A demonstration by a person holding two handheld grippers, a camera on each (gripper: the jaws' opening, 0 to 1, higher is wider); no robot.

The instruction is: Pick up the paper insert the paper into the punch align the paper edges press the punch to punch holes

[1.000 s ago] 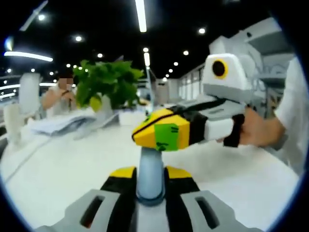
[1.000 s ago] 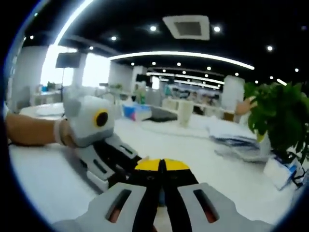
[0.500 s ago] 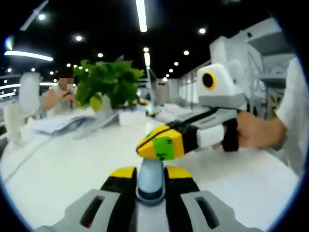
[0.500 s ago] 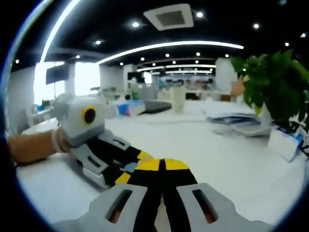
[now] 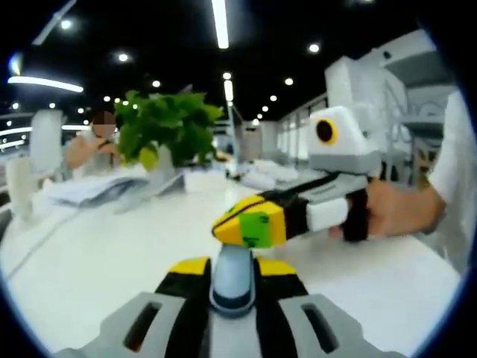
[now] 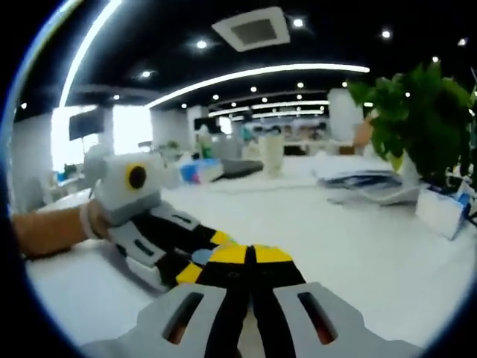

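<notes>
In the left gripper view my left gripper [image 5: 233, 267] is shut on a pale blue-grey rounded piece, apparently the punch [image 5: 233, 277], held between its yellow-tipped jaws. The right gripper [image 5: 250, 222] comes in from the right, held by a hand [image 5: 387, 210]. Its yellow tip with a green sticker sits just over the top of the punch. In the right gripper view my right gripper [image 6: 250, 256] has its jaws pressed together with nothing seen between them. The left gripper [image 6: 195, 257] reaches in from the left under it, with a bit of the blue punch [image 6: 200, 257] showing at its tips.
A white table [image 5: 89, 253] spreads all around. A green plant [image 5: 168, 130] [image 6: 417, 112] stands at the back beside stacks of papers [image 5: 89, 188] [image 6: 365, 175]. A white box [image 6: 443, 212] lies below the plant. A person [image 5: 93, 145] sits far off.
The right gripper's tip has dropped a little onto the top of the punch and its body has swung slightly. The left gripper has kept still on the punch.
</notes>
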